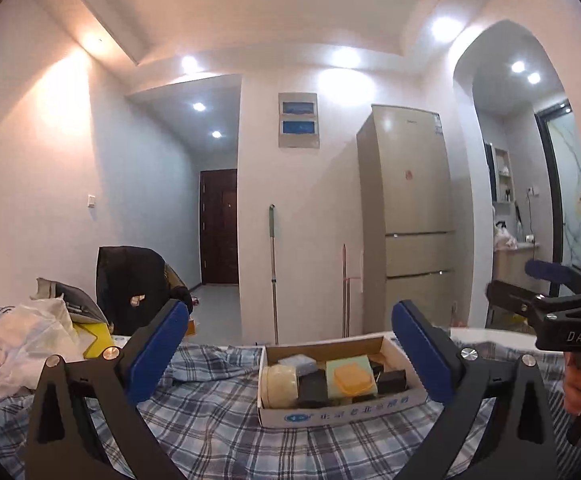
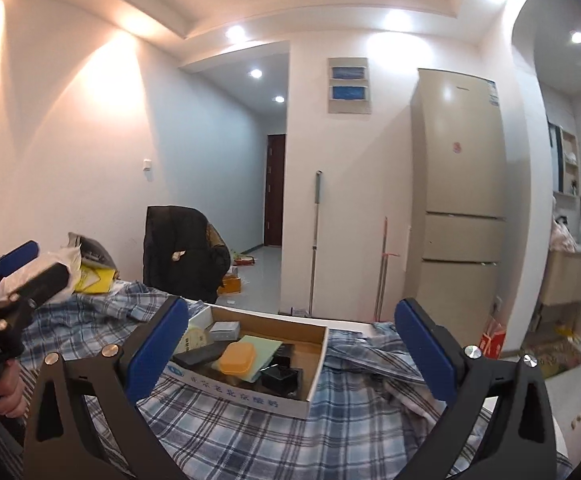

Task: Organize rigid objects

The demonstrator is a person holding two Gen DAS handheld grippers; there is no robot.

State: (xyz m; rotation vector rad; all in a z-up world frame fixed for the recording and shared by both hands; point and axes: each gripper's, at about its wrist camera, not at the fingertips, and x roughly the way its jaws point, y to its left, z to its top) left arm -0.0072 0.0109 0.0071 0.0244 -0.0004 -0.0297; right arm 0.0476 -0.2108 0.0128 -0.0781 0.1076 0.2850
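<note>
A shallow cardboard box (image 1: 330,414) (image 2: 234,394) sits on a blue plaid cloth (image 1: 218,432) (image 2: 330,432). Inside it lie a cream round jar (image 1: 278,386) (image 2: 194,338), an orange lidded case (image 1: 352,378) (image 2: 237,357) on a flat green piece (image 1: 332,368) (image 2: 264,346), a grey box (image 1: 300,362) (image 2: 222,330) and several black boxes (image 1: 391,380) (image 2: 282,378). My left gripper (image 1: 290,344) (image 2: 34,266) hovers open just in front of the box, holding nothing. My right gripper (image 2: 290,344) (image 1: 526,284) is open and empty too, to the box's right.
Plastic bags (image 1: 22,344) and yellow items (image 2: 94,278) are heaped at the table's left end. Behind it stands a chair draped in black clothing (image 1: 134,284) (image 2: 182,252). A fridge (image 1: 410,216) and a mop (image 1: 272,272) stand by the far wall.
</note>
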